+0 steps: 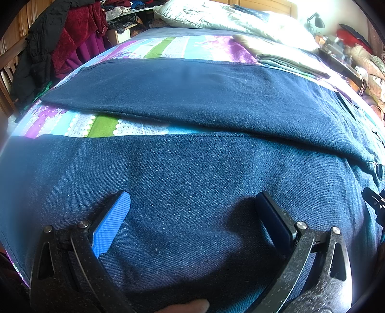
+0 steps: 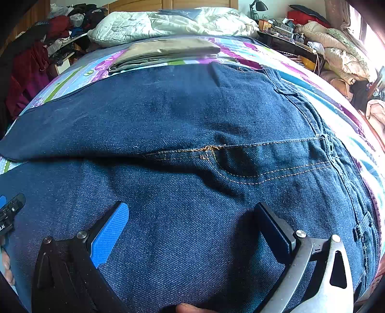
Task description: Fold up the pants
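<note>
a lived-in home bedroom. a bed with a striped purple, blue and green floral sheet (image 1: 105, 125) fills both views, with a rumpled white quilted duvet (image 2: 168, 22) heaped at its far end and a folded khaki cloth (image 2: 166, 51) lying on the sheet. dark red and black garments (image 1: 72, 41) hang in a heap at the left, a black desk lamp (image 2: 257, 6) stands over a cluttered side table (image 2: 288, 44) at the right, and pale folded blankets (image 2: 341, 55) are piled beside it. wooden panelling (image 2: 168, 3) lines the back wall.
</note>
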Motion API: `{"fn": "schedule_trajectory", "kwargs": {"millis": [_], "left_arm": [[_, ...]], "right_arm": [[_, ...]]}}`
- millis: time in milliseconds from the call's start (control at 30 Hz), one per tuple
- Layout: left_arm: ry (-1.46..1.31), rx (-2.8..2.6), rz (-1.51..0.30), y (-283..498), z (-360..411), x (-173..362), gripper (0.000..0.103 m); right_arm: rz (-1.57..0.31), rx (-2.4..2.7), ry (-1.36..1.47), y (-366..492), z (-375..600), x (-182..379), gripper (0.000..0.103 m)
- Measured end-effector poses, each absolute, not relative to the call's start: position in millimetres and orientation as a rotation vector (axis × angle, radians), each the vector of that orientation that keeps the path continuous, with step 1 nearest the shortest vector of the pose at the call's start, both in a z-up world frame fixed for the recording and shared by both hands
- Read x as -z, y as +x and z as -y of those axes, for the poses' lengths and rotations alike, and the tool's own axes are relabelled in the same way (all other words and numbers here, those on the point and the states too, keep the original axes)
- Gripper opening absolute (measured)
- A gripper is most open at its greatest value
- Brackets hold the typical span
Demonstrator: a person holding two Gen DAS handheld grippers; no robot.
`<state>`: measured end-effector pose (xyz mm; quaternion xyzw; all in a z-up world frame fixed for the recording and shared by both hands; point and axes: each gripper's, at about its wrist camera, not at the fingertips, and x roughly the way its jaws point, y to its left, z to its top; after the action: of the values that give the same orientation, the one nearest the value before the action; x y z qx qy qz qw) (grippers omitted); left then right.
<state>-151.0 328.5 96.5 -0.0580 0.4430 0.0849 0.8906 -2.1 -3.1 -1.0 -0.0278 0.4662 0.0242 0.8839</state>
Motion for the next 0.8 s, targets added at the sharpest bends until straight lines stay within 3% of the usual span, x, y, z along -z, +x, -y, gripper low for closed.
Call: {"fn": "schedule_trajectory", "kwargs": {"millis": [800], "left_arm": [[-0.134, -0.167, -0.92, -150.7, -330.5, -95.7, 0.103]], "right_arm": [[-0.969, -0.055, -0.05, -1.6, -1.2, -3.2, 0.103]]}}
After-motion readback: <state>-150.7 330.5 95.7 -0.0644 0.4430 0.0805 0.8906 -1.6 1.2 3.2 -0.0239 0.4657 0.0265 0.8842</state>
